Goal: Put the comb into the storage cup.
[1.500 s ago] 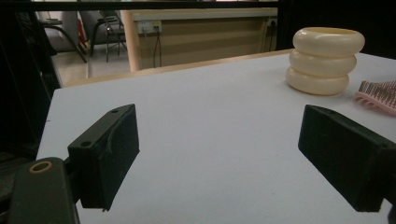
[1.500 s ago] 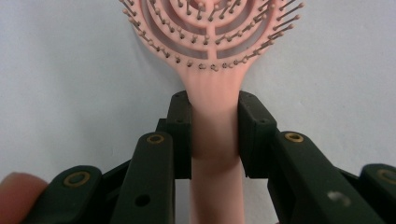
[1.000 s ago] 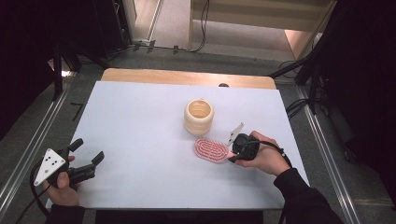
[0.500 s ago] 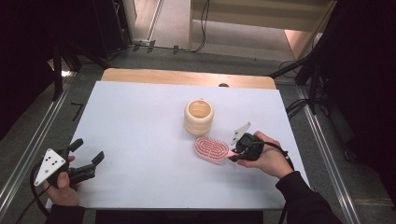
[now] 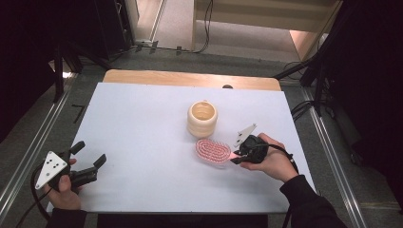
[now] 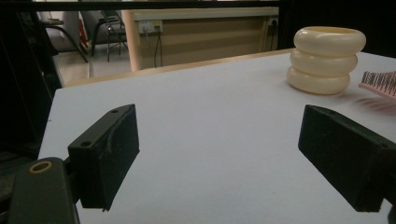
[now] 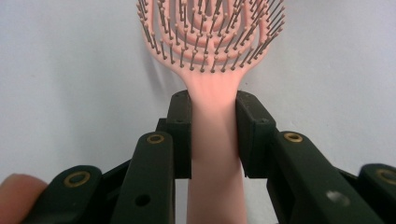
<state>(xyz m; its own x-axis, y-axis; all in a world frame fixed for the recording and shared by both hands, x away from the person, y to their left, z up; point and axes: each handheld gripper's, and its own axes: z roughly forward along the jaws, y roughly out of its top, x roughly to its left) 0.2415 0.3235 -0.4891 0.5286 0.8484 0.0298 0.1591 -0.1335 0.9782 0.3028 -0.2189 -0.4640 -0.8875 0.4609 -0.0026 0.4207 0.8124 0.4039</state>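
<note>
A pink hairbrush (image 5: pixel 213 151) lies bristles-up near the middle right of the white table (image 5: pixel 142 123), just in front of a cream ribbed cup (image 5: pixel 202 118). My right gripper (image 5: pixel 236 156) is shut on the brush's handle (image 7: pixel 215 140); both black pads press its sides. The brush head (image 7: pixel 210 28) points away from the hand. At the table's front left corner my left gripper (image 5: pixel 89 160) stands open with nothing between its jaws. From the left gripper view the cream cup (image 6: pixel 326 59) and the brush's bristles (image 6: pixel 380 84) show far off to the right.
A wooden strip (image 5: pixel 190 78) runs along the table's far edge. Metal rails (image 5: pixel 28 152) flank the table on both sides. Cables (image 5: pixel 304 109) hang off the far right. A wooden desk (image 6: pixel 196 32) and chairs stand beyond the table in the left gripper view.
The right hand and the brush have shifted slightly, the brush head now a little nearer the front. The left gripper has stayed put.
</note>
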